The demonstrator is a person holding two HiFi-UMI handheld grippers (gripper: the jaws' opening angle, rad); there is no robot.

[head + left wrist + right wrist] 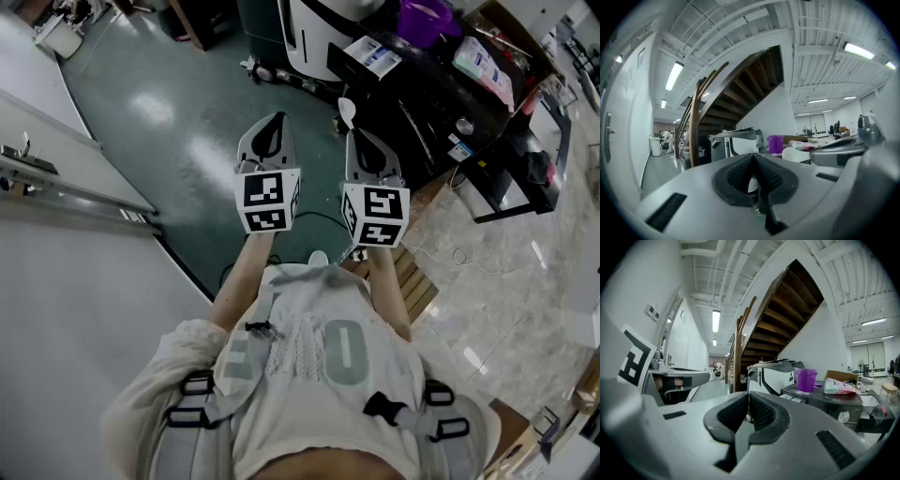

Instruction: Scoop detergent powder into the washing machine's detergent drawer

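1. Right gripper [748, 404]: the jaws are pinched tight on the thin handle of a white scoop [346, 111], and its bowl pokes out past the tips.
2. Left gripper [753, 163]: the jaws are pressed together with nothing in them.
3. Both are held up side by side in front of the person's chest, over the green floor [187, 141].
4. The black washing machine [834, 404] sits ahead and to the right, and the scoop isn't touching it. A purple cup [806, 379] and a detergent bag [840, 386] are on top of it.
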